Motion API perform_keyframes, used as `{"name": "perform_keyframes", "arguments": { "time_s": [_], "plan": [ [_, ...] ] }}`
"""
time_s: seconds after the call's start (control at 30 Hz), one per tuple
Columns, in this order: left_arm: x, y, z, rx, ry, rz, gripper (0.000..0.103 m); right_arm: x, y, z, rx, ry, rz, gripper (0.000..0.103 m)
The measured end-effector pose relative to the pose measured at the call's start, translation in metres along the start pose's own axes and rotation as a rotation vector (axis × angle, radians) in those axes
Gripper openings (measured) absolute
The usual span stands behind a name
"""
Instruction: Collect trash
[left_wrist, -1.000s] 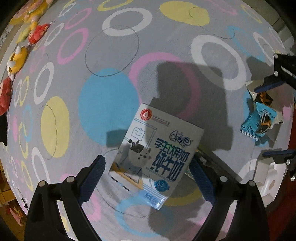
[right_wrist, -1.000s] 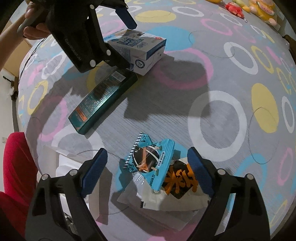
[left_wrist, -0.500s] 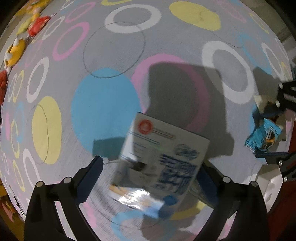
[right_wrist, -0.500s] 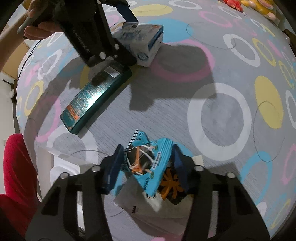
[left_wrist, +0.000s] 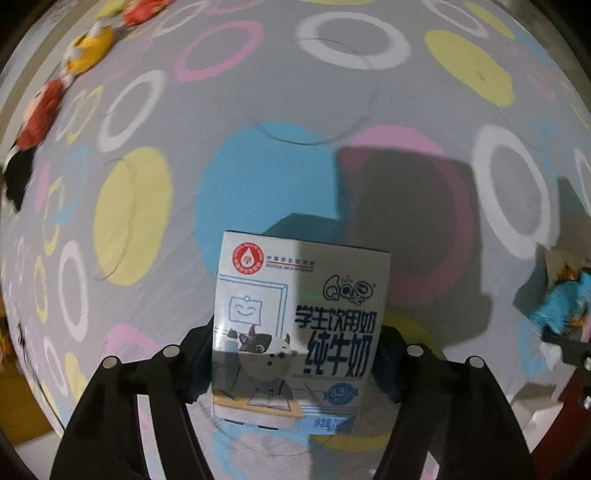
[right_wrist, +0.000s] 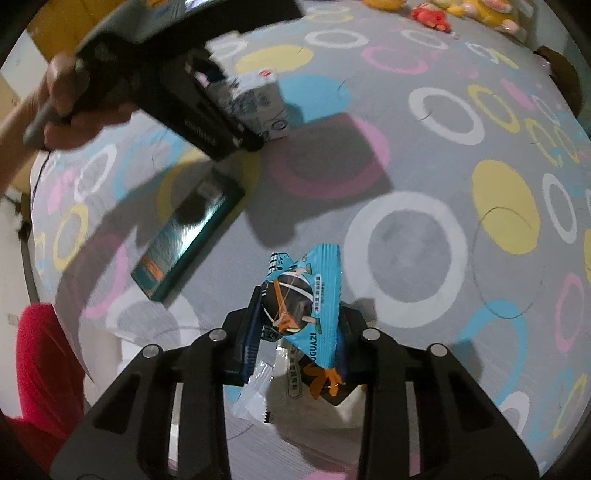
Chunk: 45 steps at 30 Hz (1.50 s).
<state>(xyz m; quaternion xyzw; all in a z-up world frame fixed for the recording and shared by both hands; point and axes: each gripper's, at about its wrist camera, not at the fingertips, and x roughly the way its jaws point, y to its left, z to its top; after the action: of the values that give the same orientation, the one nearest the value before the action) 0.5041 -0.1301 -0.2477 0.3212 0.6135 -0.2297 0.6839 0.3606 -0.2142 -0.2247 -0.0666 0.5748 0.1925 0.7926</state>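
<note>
A white milk carton (left_wrist: 299, 332) with a cartoon cow stands between the fingers of my left gripper (left_wrist: 295, 365). Its jaws are closing and the pads press the carton's sides. The right wrist view shows the same carton (right_wrist: 258, 107) held just above the carpet, with a person's hand (right_wrist: 70, 107) on the tool. My right gripper (right_wrist: 295, 332) is closing too, its pads pinching a blue snack wrapper (right_wrist: 303, 302), which also shows at the left wrist view's right edge (left_wrist: 561, 306). Below it lie a white wrapper (right_wrist: 255, 391) and a black-and-orange wrapper (right_wrist: 325, 384).
A long teal box (right_wrist: 188, 236) lies on the grey carpet (right_wrist: 406, 254) with coloured rings, between the two grippers. Plush toys (left_wrist: 85, 51) line the carpet's far edge. Red clothing (right_wrist: 44, 369) fills the lower left of the right wrist view.
My left gripper's jaws closed in from wide apart onto the milk carton, which turned square to the camera. The right jaws closed on the blue wrapper and raised it off the pile.
</note>
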Motion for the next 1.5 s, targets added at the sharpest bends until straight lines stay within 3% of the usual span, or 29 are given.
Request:
{"name": "perform_keyframes", "arguments": {
  "time_s": [0.3, 0.53, 0.9, 1.13, 1.5],
  "plan": [
    [-0.040, 0.028, -0.023, -0.183, -0.058, 0.034, 0.066, -0.061, -0.017, 0.011, 0.063, -0.143, -0.134, 0.032],
    [-0.100, 0.034, -0.060, -0.283, -0.137, 0.015, 0.066, -0.122, 0.002, -0.001, 0.073, -0.235, -0.172, 0.032],
    [-0.209, -0.042, -0.178, -0.318, -0.252, 0.003, 0.066, -0.231, 0.077, -0.060, 0.045, -0.361, -0.198, 0.032],
    [-0.231, -0.102, -0.254, -0.334, -0.269, -0.005, 0.066, -0.267, 0.130, -0.118, 0.012, -0.384, -0.198, 0.032],
    [-0.243, -0.173, -0.333, -0.346, -0.304, -0.009, 0.066, -0.280, 0.193, -0.203, -0.018, -0.372, -0.163, 0.032]
  ]
}}
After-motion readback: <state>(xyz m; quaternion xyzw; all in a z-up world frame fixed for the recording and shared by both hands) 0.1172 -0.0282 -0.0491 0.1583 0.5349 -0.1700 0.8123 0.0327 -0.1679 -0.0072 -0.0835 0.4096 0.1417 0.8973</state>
